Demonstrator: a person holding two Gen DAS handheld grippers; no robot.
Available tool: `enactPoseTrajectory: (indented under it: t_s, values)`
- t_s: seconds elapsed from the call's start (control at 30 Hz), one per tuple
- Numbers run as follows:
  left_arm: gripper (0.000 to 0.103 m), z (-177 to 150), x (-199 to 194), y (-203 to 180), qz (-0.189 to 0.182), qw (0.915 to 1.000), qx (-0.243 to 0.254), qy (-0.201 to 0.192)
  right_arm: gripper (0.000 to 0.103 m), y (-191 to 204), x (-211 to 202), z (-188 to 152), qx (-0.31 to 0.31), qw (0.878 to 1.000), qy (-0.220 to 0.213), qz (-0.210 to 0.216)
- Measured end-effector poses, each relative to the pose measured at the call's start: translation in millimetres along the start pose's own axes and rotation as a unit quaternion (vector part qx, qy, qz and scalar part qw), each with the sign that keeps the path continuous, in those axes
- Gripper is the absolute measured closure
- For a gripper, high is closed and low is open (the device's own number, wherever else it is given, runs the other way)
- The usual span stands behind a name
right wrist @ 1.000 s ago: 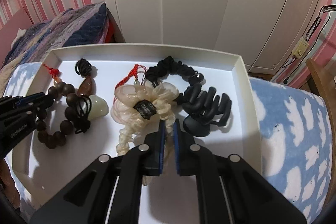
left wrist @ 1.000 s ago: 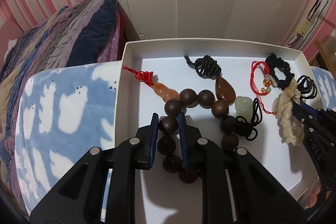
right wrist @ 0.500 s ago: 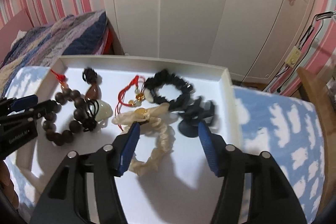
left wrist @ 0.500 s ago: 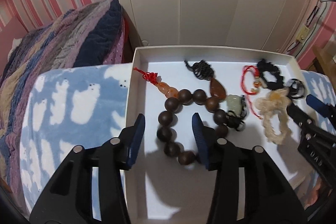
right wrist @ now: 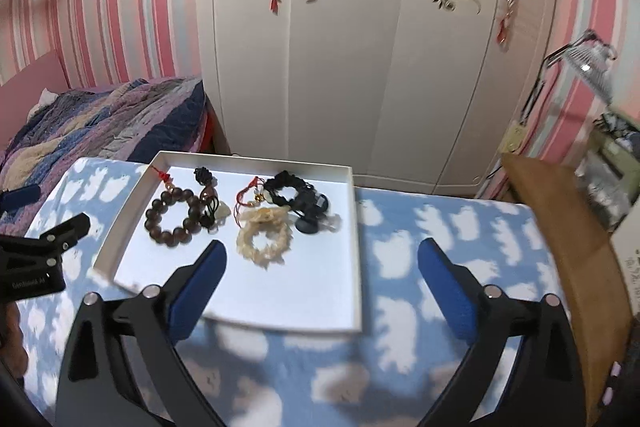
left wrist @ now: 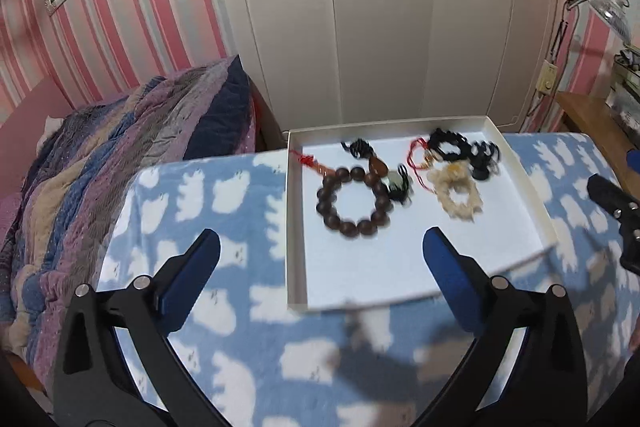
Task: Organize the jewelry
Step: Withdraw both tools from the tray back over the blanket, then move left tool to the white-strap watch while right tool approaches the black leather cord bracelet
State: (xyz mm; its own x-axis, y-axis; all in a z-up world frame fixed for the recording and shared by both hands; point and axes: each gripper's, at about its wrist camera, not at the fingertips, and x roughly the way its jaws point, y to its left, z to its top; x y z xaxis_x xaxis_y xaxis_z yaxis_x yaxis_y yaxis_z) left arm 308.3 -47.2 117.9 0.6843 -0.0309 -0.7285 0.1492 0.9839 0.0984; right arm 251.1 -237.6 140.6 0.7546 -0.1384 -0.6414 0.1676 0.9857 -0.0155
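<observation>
Room is lit evenly & fairly bright, no harsh glare seen; only a soft sheen on the wardrobe doors (right wrist: 360,67). Dark, fuzzy shadows are thrown on the cloud-print blanket (left wrist: 240,367) toward the bottom of both views, so light is prob. coming from overhead/behind. Motion blur is noticed on the stuff in the white tray (left wrist: 296,227) in the left wrist view, somewhat less in the right. Heavy fisheye bending w/ black vignetted corners is seen at the edges.

jewelry (left wrist: 400,179) motion-blurred, tray (left wrist: 536,219) near edge smeared, lamp (right wrist: 592,59) blurry
</observation>
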Motion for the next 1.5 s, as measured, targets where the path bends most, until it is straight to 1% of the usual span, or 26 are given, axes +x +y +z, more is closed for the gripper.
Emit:
enactPoseTrajectory:
  t_s: [0.1, 0.17, 0.2, 0.33, 0.37, 0.47, 0.57, 0.6, 0.7, 0.77, 0.8, 0.9, 1.0, 1.07, 1.17, 1.3, 1.4, 1.5]
  values:
    - [0.003, -18.3, -16.9, 5.9, -0.03, 0.9994, -0.004, 0.017, 0.004, -4.3, -18.3, -14.5, -0.013, 1.0, 0.001, -0.001]
    - [0.003, -31.3, -24.3, 8.7, -0.041, 0.9988, -0.003, 0.025, 0.004, -7.4, -24.5, -28.2, -0.021, 1.0, 0.002, 0.01]
    - [0.003, -40.5, -27.8, 11.1, -0.044, 0.9986, -0.002, 0.029, 0.004, -8.0, -23.9, -38.4, -0.033, 0.999, 0.013, 0.018]
    - [0.003, -75.3, -36.5, 7.9, -0.047, 0.998, 0.005, 0.042, 0.004, -11.5, -28.7, -74.4, -0.055, 0.997, 0.051, 0.013]
    - [0.003, -84.5, -39.6, 6.9, -0.054, 0.9975, 0.005, 0.046, 0.004, -13.5, -29.2, -85.8, -0.056, 0.996, 0.069, 0.022]
    - [0.003, -113.7, -49.2, 4.6, -0.079, 0.995, 0.006, 0.061, 0.004, -16.3, -34.4, -112.4, -0.063, 0.992, 0.104, 0.04]
    - [0.003, -138.0, -56.9, 3.7, -0.121, 0.9882, 0.004, 0.094, 0.004, -16.0, -40.3, -127.9, -0.075, 0.989, 0.122, 0.042]
    - [0.003, -142.9, -57.2, 2.7, -0.123, 0.9875, 0.006, 0.099, 0.004, -15.2, -42.7, -132.3, -0.083, 0.987, 0.13, 0.041]
    - [0.003, -155.9, -64.6, 2.2, -0.11, 0.989, 0.013, 0.097, 0.004, -14.4, -45.8, -142.4, -0.088, 0.985, 0.145, 0.035]
    - [0.003, -163.4, -68.1, 1.9, -0.08, 0.9925, 0.012, 0.092, 0.004, -15.2, -44.3, -150.6, -0.076, 0.983, 0.161, 0.041]
    - [0.003, -168.3, -71.3, 2.4, -0.065, 0.9939, 0.007, 0.089, 0.004, -16.0, -44.7, -153.4, -0.069, 0.983, 0.164, 0.04]
    - [0.003, -180.5, -76.1, 1.0, -0.049, 0.9941, -0.014, 0.096, 0.004, -14.5, -42.8, -160.5, -0.05, 0.983, 0.172, 0.029]
    - [0.003, -192.4, -78.6, -5.0, -0.048, 0.9926, -0.028, 0.108, 0.004, -8.1, -43.2, -168.6, -0.049, 0.984, 0.172, 0.01]
    - [0.003, -198.2, -80.3, -8.6, -0.036, 0.9927, -0.026, 0.112, 0.004, -5.7, -44.9, -170.5, -0.052, 0.984, 0.17, 0.002]
    - [0.003, -208.3, -82.8, -19.3, -0.032, 0.9918, -0.001, 0.124, 0.004, -1.8, -48.0, -171.6, -0.064, 0.982, 0.176, 0.016]
    - [0.003, -213.6, -91.0, -28.6, -0.024, 0.9914, 0.028, 0.126, 0.004, -0.1, -50.9, -170.9, -0.078, 0.981, 0.179, 0.015]
    - [0.003, -215.9, -98.2, -33.1, -0.03, 0.9903, 0.039, 0.13, 0.004, 3.2, -50.0, -173.3, -0.088, 0.978, 0.187, 0.016]
    - [0.003, -216.6, -103.5, -38.3, -0.029, 0.9901, 0.052, 0.127, 0.004, 6.4, -49.6, -175.0, -0.095, 0.977, 0.19, 0.019]
